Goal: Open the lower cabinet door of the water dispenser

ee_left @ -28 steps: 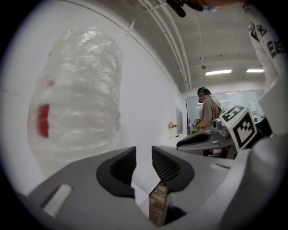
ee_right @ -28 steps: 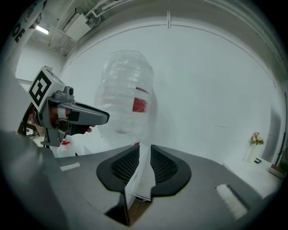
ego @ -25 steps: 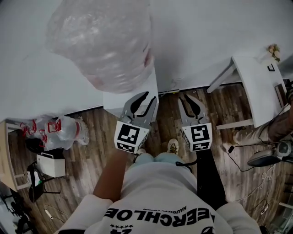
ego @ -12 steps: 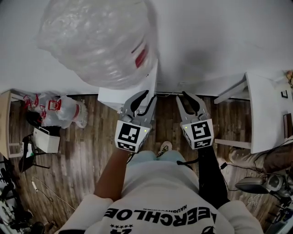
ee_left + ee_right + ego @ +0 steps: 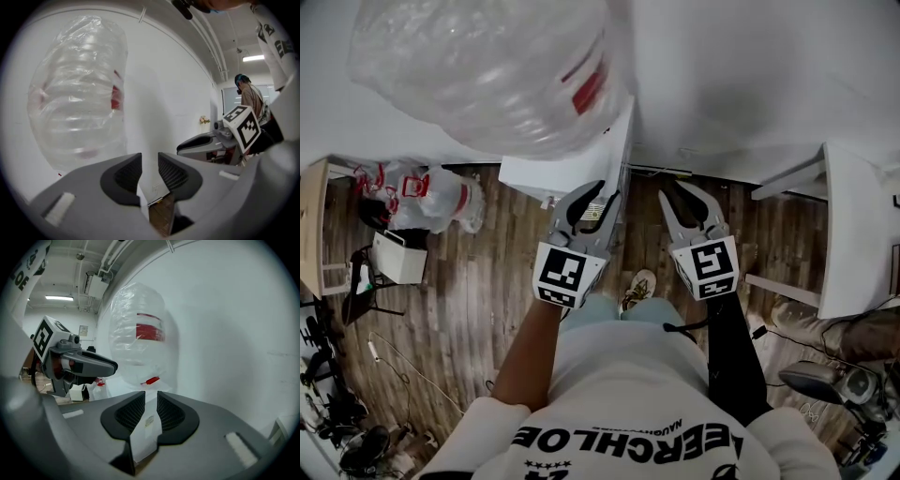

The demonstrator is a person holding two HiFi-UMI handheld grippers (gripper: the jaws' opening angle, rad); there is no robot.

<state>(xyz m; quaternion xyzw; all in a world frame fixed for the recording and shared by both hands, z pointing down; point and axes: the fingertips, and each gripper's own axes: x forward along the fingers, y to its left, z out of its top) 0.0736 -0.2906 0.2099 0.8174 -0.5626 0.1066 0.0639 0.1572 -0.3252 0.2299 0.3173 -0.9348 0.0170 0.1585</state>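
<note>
Closest of all, the person's shirt (image 5: 619,412) fills the bottom of the head view, and the two tongs stick out in front of it. The left gripper (image 5: 598,202) has its jaws a little apart with nothing in them. The right gripper (image 5: 686,199) is the same, loose and holding nothing. Just past their tips stands the white water dispenser (image 5: 567,169), with a big water bottle (image 5: 487,75) in crinkly plastic on top. The lower cabinet door is on the dispenser's front, low down near the wooden floor (image 5: 478,300). To do this step well, the person should probably bend lower, find the door's edge or handle with one gripper, pinch it tight, and pull gently so the bottle does not rock. The door itself is hidden from above by the bottle and the dispenser's top. Both gripper views show only a strip of white between the jaws, and no handle can be made out. Farther off, a white table (image 5: 853,234) is cut off at the right.
</note>
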